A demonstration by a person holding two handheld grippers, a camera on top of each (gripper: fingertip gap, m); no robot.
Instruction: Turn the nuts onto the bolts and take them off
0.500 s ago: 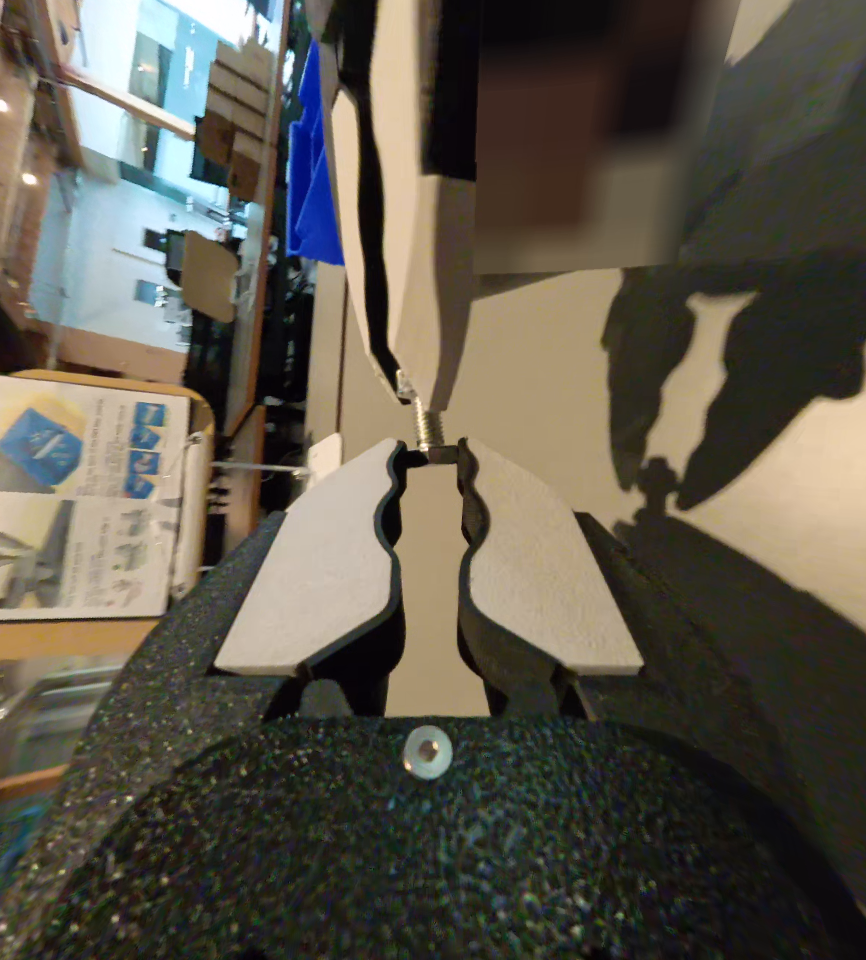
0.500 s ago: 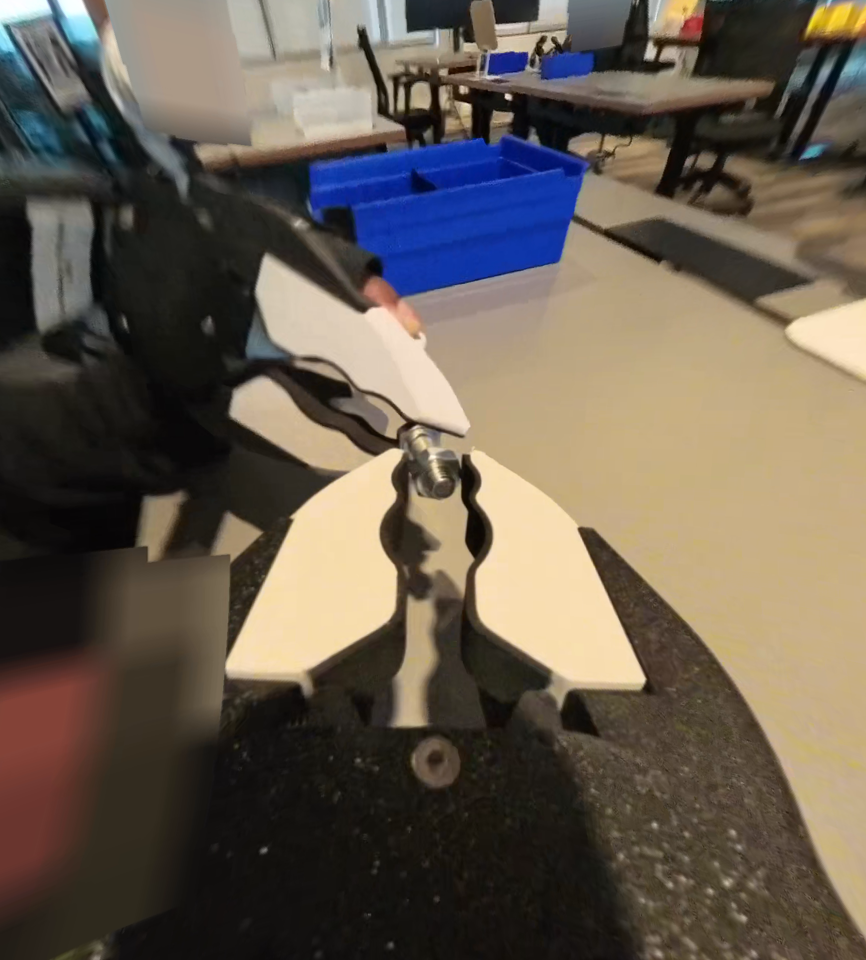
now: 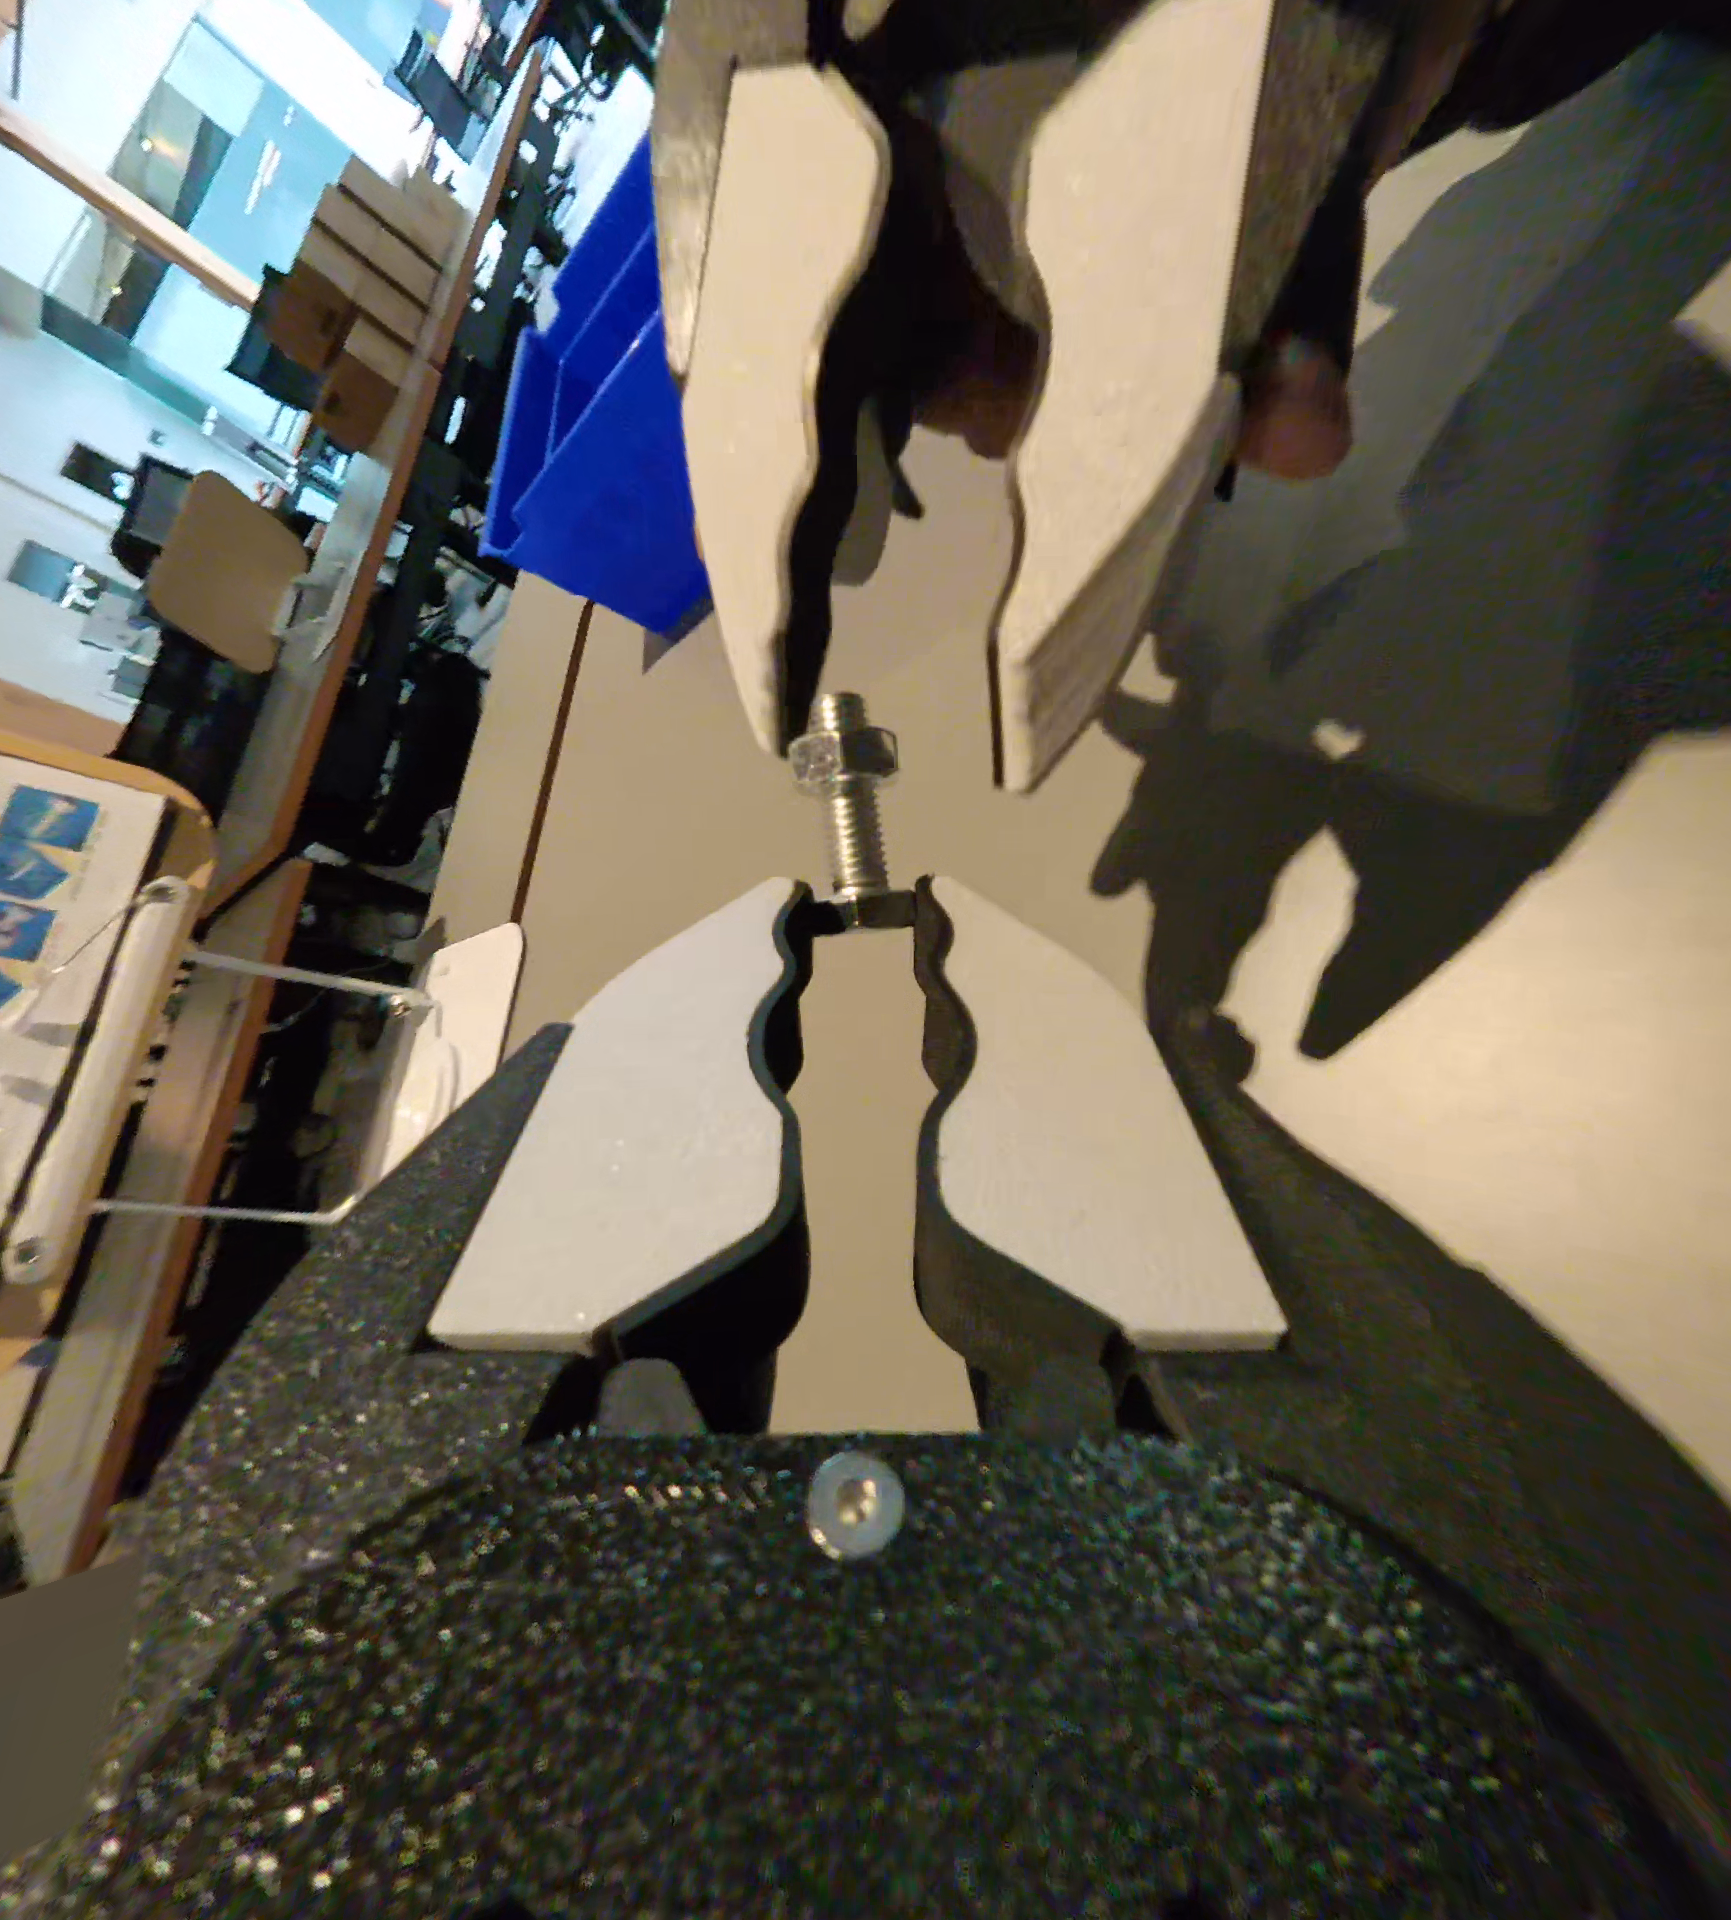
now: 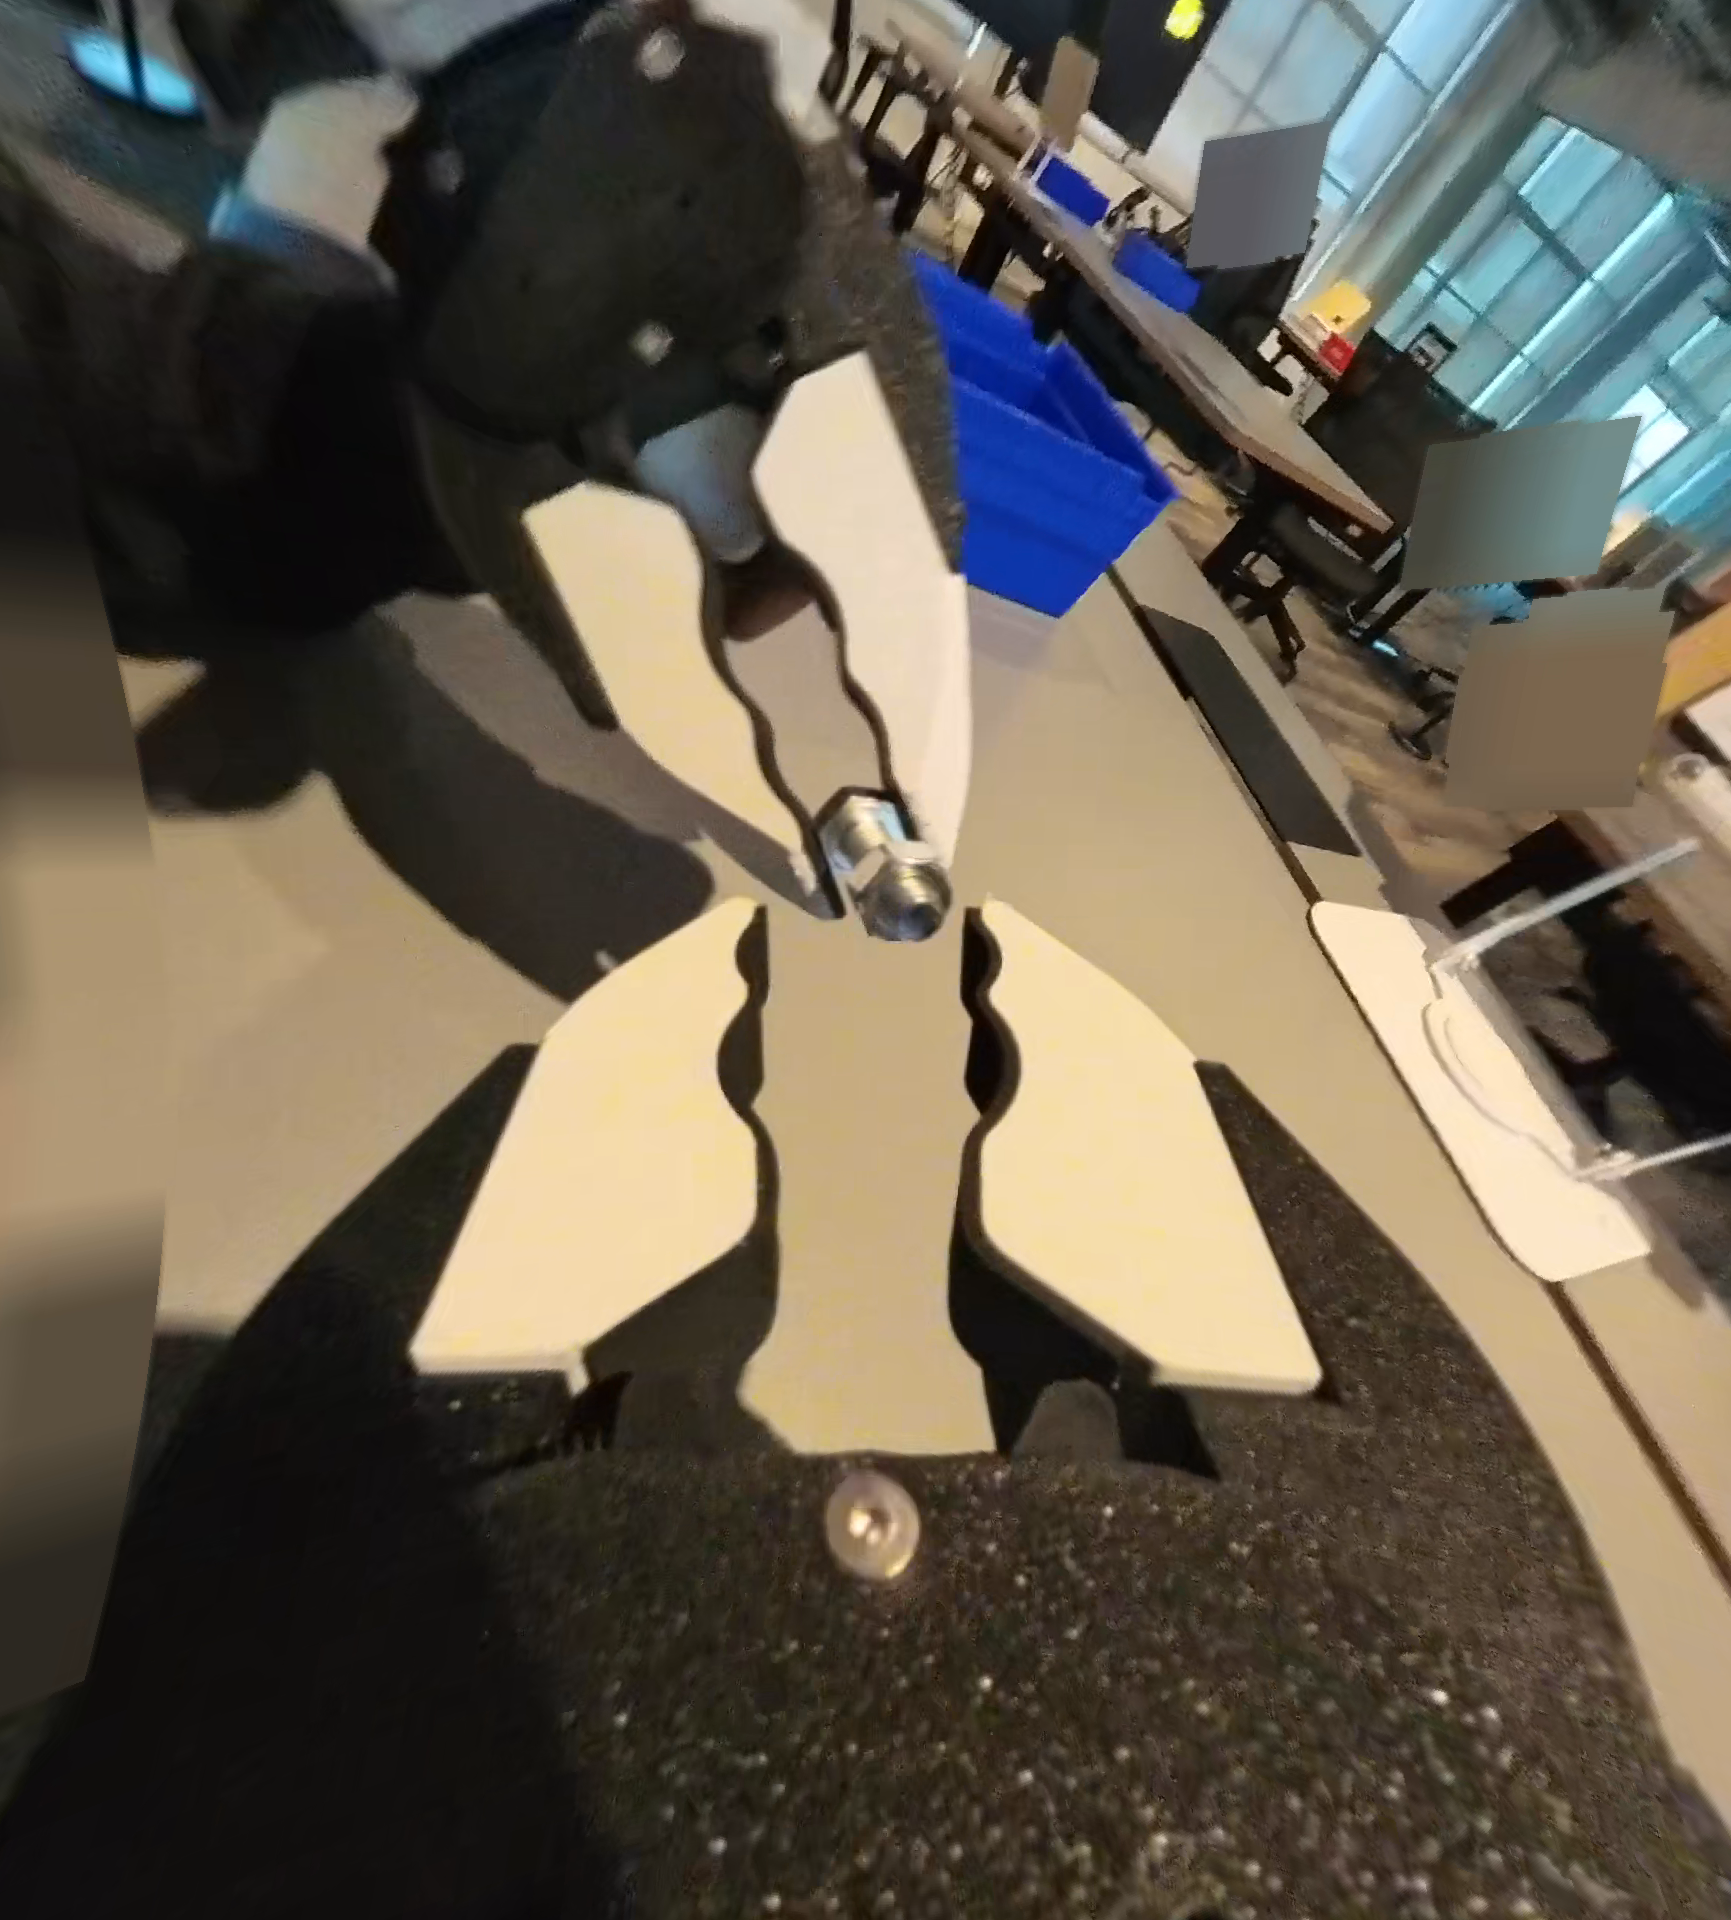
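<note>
Steel glints between the white fingertips of the left gripper [image 3: 859, 902], whose jaws are pinched onto the dark head of a bolt [image 3: 853, 847]; only a narrow gap remains between the two fingers, filled at the very tips by that head. The bolt's threaded shaft points straight away from this gripper, held clear above the grey table [image 3: 1567, 1091]. Near the far end of the shaft sits a hex nut [image 3: 840, 764], with a few threads showing past it.

Beyond the nut, in the left wrist view, the right gripper [image 3: 887, 758] faces the other way with its jaws spread wider than the nut. One white fingertip lies at the nut's left flat, touching or nearly so; the other stands clearly apart on the right. It grips nothing.

From the right wrist view, the same arrangement shows from the opposite end: the right gripper [image 4: 866, 914] has its fingers parted, and the tip of the bolt [image 4: 902, 904] and the nut [image 4: 866, 847] lie just ahead of the gap rather than between the pads. Behind them the left gripper [image 4: 856, 821] is clamped on the bolt head, though this part is slightly blurred.

Farther off on the table stands a blue bin [image 4: 1037, 468], and a clear stand with a white base [image 4: 1463, 1081] sits at the table's edge.
</note>
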